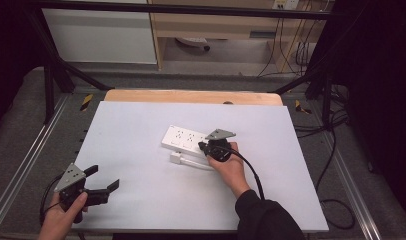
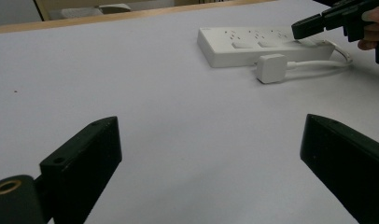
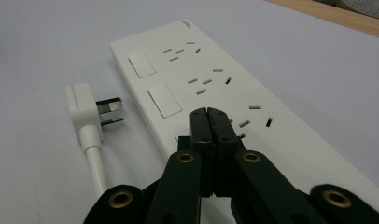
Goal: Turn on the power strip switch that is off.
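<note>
A white power strip (image 1: pixel 183 138) with several sockets and rocker switches lies flat near the table's middle. Its white plug (image 1: pixel 177 158) rests on the table beside the strip's near side, prongs (image 3: pixel 109 112) pointing at the strip, on a white cable (image 3: pixel 95 163). My right gripper (image 1: pixel 203 146) is shut with nothing between its jaws. Its tips (image 3: pixel 209 115) hover low over the strip's end (image 3: pixel 215 79), by the third switch; whether they touch it I cannot tell. My left gripper (image 1: pixel 104 178) stands open near the front left corner, far from the strip (image 2: pixel 253 44) and plug (image 2: pixel 271 68).
The white tabletop (image 1: pixel 141 125) has a wooden strip (image 1: pixel 191 96) along its far edge. Metal rails (image 1: pixel 26 155) and a dark frame surround the table. Black cables (image 1: pixel 336 150) lie on the floor at the right. A shelf unit stands behind.
</note>
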Available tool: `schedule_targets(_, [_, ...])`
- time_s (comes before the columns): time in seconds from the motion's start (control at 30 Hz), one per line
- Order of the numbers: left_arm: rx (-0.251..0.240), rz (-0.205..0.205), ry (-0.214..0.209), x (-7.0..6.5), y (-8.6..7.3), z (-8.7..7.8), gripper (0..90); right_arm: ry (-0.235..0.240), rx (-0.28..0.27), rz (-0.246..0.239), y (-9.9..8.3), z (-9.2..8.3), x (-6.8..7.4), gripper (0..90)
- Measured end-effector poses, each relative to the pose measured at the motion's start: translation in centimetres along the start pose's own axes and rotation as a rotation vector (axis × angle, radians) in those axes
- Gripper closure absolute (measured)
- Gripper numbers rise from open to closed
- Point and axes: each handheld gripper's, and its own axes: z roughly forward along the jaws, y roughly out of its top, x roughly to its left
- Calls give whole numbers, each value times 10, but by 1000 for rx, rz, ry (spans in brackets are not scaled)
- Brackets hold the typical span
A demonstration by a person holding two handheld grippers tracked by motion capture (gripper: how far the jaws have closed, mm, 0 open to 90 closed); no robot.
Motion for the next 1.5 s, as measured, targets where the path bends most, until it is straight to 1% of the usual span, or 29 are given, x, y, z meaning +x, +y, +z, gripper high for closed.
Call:
schedule_targets(0.5, [0,0,0,0,0,0,57,-9,-11,-7,-2,1,0,900])
schedule_targets(0.67, [0,0,0,0,0,0,57,-11,-12,-6,-4,1,0,900])
schedule_targets(0.7, [0,0,0,0,0,0,57,-11,-11,3,-4,1,0,900])
schedule_targets(0.73, [0,0,0,0,0,0,57,-13,-12,-3,-5,1,-1,900])
schedule_targets(0.8, [1,0,0,0,0,0,57,-11,-18,9,-7,0,-1,900])
schedule_targets(1.27, [1,0,0,0,0,0,57,-13,-24,-3,-8,0,-2,900])
schedule_targets(1.5, [1,1,0,-1,0,0,57,-10,-29,2,-8,0,-2,900])
